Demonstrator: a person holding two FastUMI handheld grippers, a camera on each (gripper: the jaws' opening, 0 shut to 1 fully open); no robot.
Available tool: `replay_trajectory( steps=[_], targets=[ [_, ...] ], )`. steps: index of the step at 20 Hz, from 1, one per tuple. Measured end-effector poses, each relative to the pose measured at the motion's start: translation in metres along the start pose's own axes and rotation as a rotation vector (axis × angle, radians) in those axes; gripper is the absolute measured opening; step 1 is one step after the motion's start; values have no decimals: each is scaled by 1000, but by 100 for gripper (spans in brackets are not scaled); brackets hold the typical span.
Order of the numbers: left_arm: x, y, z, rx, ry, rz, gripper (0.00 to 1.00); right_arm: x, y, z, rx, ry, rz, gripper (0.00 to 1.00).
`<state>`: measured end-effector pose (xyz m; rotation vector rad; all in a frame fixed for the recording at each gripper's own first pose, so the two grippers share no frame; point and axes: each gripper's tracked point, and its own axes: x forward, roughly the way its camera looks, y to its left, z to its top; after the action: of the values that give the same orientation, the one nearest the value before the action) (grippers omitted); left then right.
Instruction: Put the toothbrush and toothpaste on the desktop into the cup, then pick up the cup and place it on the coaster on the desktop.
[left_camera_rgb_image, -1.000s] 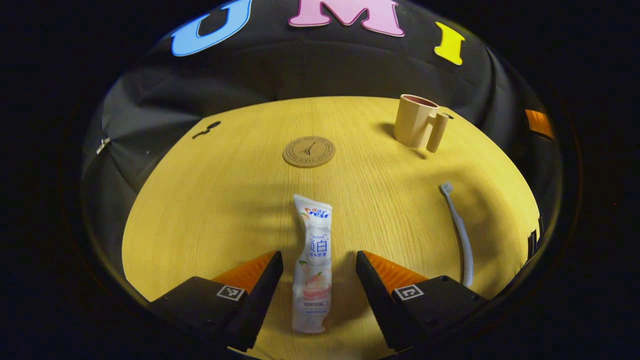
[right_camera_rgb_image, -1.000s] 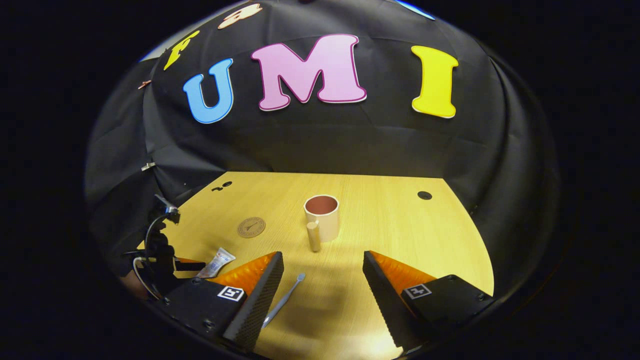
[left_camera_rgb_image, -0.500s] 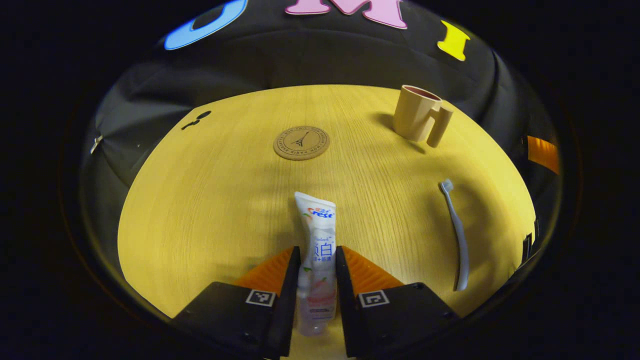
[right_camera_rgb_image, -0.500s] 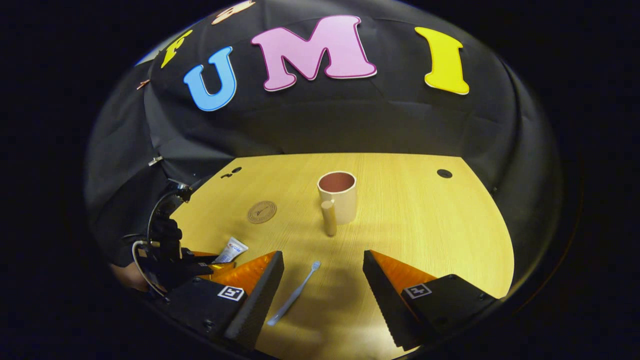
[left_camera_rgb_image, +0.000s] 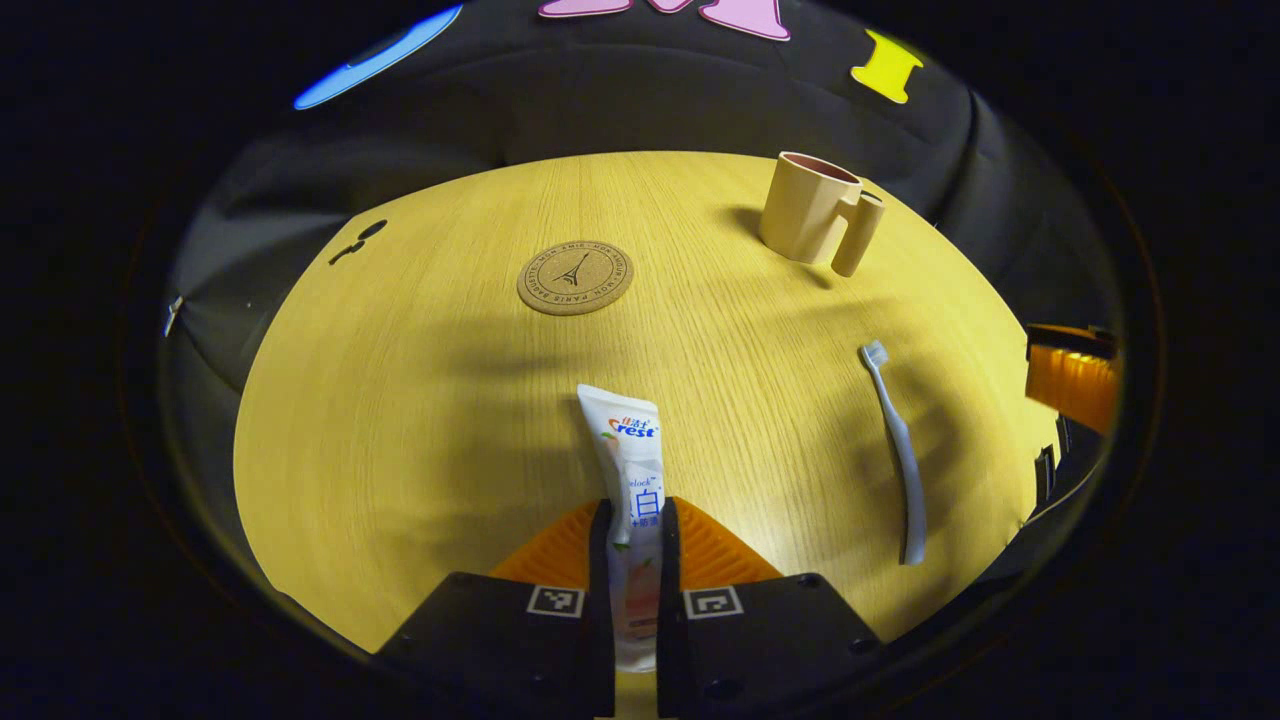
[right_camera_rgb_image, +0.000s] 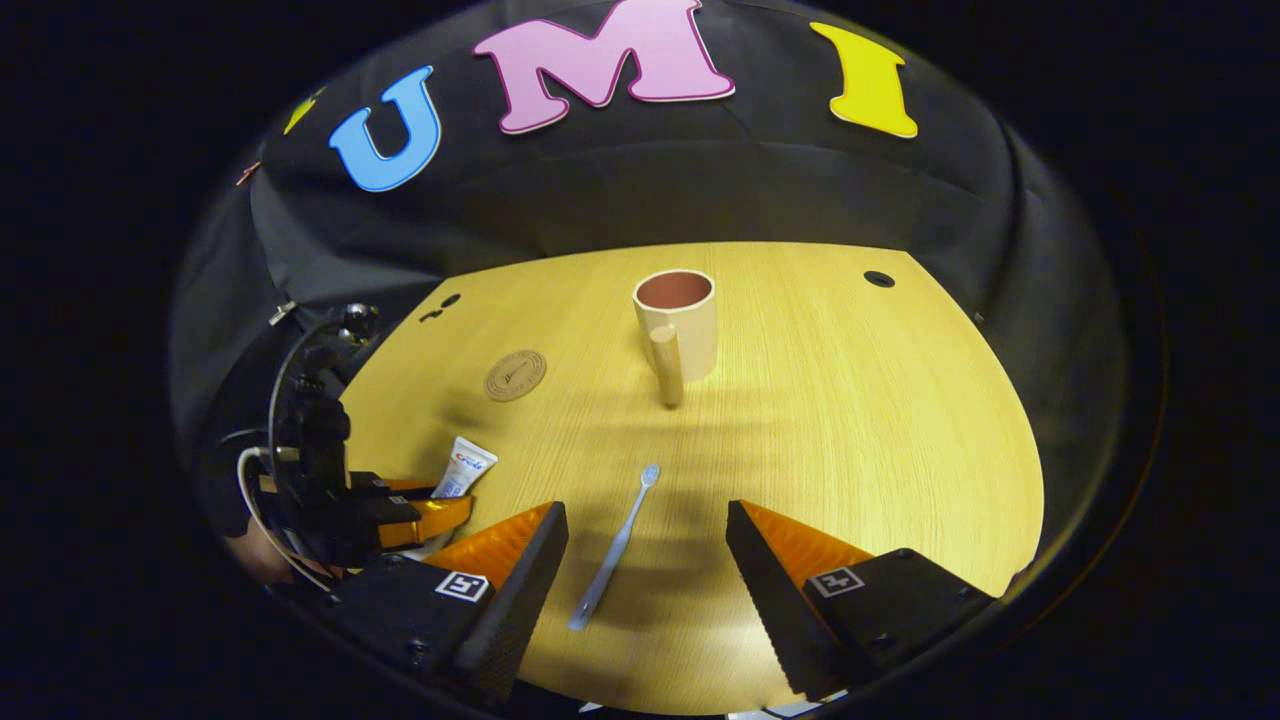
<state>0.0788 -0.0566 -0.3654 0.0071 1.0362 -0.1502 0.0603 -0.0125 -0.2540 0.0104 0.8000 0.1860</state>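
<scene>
— Where does everything sit, taking the round brown cork coaster (left_camera_rgb_image: 575, 278) as the mark?

— In the left gripper view, the white toothpaste tube with the printed label (left_camera_rgb_image: 633, 480) lies on the pale wooden desktop (left_camera_rgb_image: 400, 400), nearer the camera than the coaster, its crimped end pointing roughly toward it. The beige plastic cup with a thick side handle (left_camera_rgb_image: 808, 207) stands upright, to the right of the coaster and a little farther back. The pale grey toothbrush (left_camera_rgb_image: 895, 450) lies flat to the right of the coaster and nearer, bristle end toward the cup.

— And the tongs?

— The left gripper (left_camera_rgb_image: 634, 560) is closed narrow on the toothpaste tube; both orange-faced fingers press its sides near the cap end. In the right gripper view, the right gripper (right_camera_rgb_image: 647, 560) is spread wide and holds nothing, and the toothbrush (right_camera_rgb_image: 612, 548) lies on the desktop between its fingers, touching neither.

— Can the left one be seen from there?

— Yes, low on the left, on the near side of the coaster (right_camera_rgb_image: 515, 375), with the tube (right_camera_rgb_image: 462, 468) sticking out of it.
</scene>
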Motion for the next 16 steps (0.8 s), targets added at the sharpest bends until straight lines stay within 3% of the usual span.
replay_trajectory(
  steps=[8,9,10,16],
  targets=[
    [-53,5,-4,-23,-87,-74,20,25,7,-22,15,97,-70,99],
    [-60,9,-7,-32,-98,-77,24,30,7,-26,14,118,-78,99],
    [-67,13,-10,-42,-103,-76,20,35,8,-30,12,140,-85,99],
    [-91,45,-44,-102,-101,-42,20,56,12,-47,13,210,-145,98]
  ],
)
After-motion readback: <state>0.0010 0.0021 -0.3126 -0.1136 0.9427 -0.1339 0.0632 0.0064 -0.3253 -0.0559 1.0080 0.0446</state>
